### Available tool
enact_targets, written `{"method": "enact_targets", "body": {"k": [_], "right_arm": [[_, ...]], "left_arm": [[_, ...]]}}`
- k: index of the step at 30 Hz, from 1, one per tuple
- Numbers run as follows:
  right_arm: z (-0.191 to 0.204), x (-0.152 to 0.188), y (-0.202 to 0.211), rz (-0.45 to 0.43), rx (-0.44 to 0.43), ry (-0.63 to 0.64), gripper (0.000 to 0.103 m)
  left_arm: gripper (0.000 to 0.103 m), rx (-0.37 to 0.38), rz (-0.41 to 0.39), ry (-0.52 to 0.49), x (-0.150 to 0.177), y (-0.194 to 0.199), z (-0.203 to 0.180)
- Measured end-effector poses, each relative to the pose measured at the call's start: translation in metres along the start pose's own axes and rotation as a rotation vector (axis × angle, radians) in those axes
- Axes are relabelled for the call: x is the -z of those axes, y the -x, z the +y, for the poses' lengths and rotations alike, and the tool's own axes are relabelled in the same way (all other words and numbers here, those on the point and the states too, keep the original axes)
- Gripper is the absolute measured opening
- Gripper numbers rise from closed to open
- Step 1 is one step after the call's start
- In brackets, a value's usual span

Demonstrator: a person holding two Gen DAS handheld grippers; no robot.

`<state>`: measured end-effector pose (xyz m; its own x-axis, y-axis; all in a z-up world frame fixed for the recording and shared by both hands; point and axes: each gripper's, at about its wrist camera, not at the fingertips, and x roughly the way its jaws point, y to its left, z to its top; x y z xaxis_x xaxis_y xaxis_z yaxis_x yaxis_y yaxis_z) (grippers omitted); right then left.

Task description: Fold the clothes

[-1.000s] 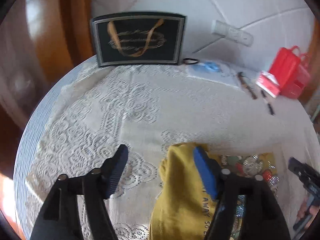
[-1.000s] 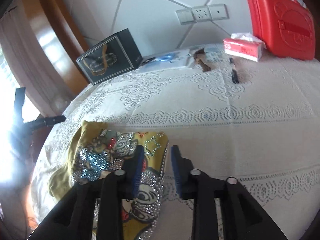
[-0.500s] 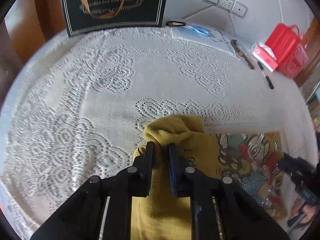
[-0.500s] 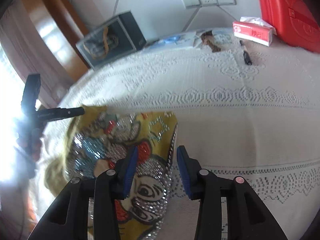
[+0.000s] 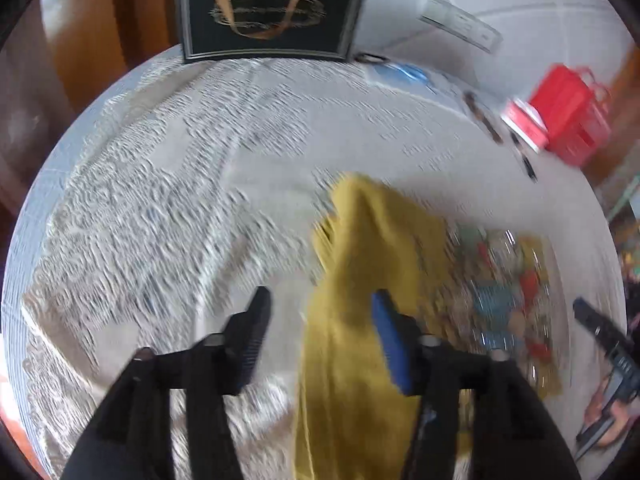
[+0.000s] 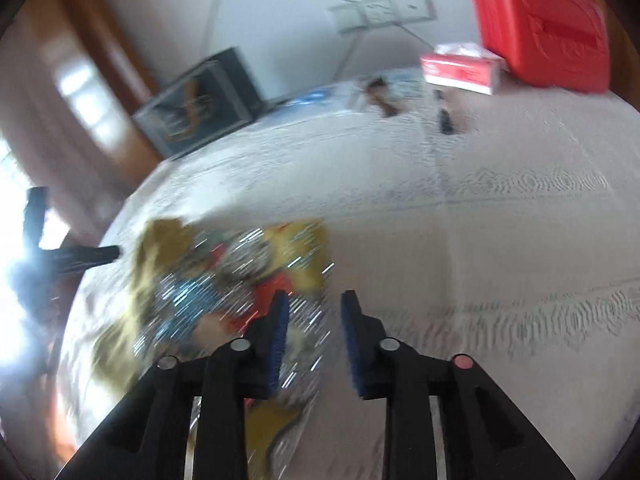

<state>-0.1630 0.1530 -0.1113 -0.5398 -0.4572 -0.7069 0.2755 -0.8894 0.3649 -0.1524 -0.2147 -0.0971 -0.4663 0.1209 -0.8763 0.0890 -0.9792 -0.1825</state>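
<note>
Fingers (image 5: 390, 344) parted both views; right wrist alone shows sequinned shirt (image 6: 248, 276) front.

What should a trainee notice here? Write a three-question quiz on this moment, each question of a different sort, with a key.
1. True or false: the left gripper has its jaws shut on the yellow garment.
2. Which item sits right beside the red case? A) tissue box B) kettle C) shoe
3. Short answer: are the jaws of the right gripper open or shut?

Key: 1 false, the jaws stand wide apart; 2 A; 3 open.
</note>
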Motion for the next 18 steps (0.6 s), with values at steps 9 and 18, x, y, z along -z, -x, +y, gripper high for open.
{"method": "enact_targets", "body": {"k": [9,18], "right_arm": [[0.055,0.049,0.016,0.091,-0.079,0.144,0.026],[0.04,0.079,0.032,0.174,0.023,0.177,0.019]], "left_arm": [[0.059,-0.039,0.047,-0.152,0.074,-0.005,-0.03],[0.061,-0.046,0.0,-0.086,0.083,0.027,-0.009]]}}
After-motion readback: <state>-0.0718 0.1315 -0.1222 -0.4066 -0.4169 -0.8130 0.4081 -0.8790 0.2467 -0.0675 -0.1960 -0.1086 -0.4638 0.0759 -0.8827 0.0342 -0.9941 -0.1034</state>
